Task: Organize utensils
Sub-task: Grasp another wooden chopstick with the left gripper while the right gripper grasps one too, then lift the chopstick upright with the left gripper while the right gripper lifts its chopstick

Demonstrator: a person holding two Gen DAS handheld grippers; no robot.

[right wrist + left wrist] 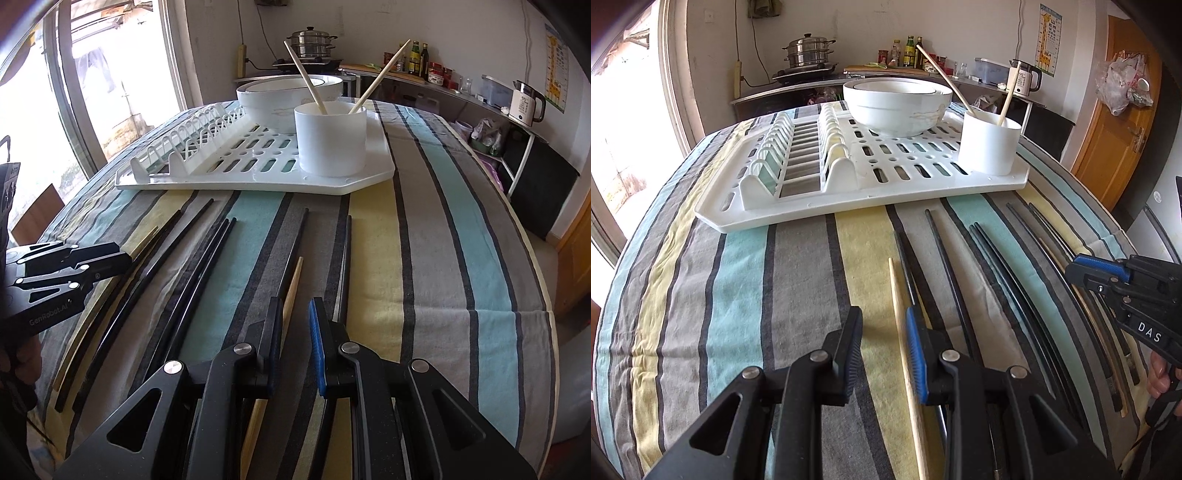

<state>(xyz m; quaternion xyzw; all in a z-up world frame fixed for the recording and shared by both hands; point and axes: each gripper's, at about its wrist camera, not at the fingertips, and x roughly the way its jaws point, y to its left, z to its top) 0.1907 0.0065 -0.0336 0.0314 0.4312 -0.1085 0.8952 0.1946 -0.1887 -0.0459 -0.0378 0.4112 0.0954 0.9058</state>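
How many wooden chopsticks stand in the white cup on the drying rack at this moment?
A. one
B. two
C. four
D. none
B: two wooden chopsticks lean out of the white cup on the drying rack, crossing apart at their tops.

My own left fingers cover the near stretch of the wooden chopstick, so I cannot tell whether it touches the blue pad. The black chopsticks run under my right jaws and off the bottom edge. The bottle labels are too small to read.
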